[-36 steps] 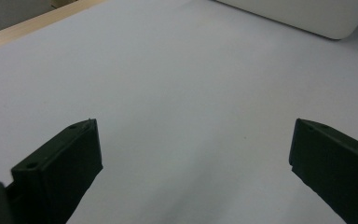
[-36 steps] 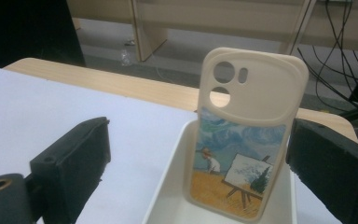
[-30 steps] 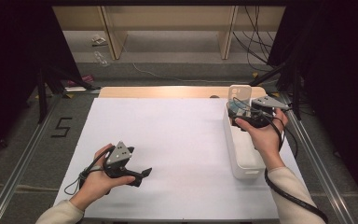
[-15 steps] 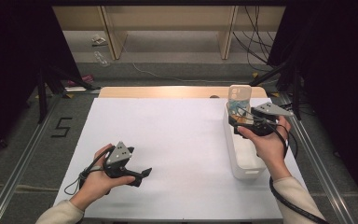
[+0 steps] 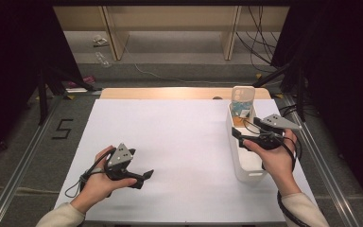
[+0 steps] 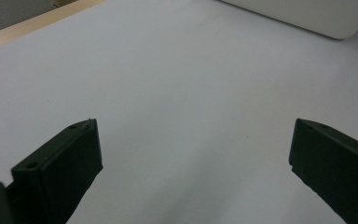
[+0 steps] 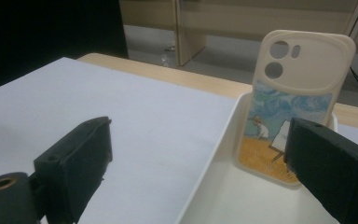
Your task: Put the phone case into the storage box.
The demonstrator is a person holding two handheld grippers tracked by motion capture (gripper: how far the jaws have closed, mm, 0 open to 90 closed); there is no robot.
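A cream phone case [image 5: 242,100] with a painted picture on it stands upright against the far end of a long white bin [image 5: 249,178] at the table's right. In the right gripper view the phone case [image 7: 298,93] leans on the bin's [image 7: 214,186] end wall, beyond the jaws. My right gripper [image 5: 239,136] hovers over the bin's middle, pointing left, open and holding nothing; in its own view the right gripper [image 7: 198,156] has its jaws wide apart. My left gripper [image 5: 144,176] rests low over the white sheet at the near left, open and holding nothing, as the left gripper [image 6: 191,144] also shows close up.
A white sheet [image 5: 170,137] covers the table, with a wooden strip [image 5: 170,92] along its far edge. A corner of the bin [image 6: 307,16] appears at the top of the left gripper view. Metal rails [image 5: 23,156] flank the table, and cables [image 5: 260,42] lie on the floor behind.
My right hand has drawn back along the bin toward the near side, away from the standing phone case. The left hand has stayed where it was.
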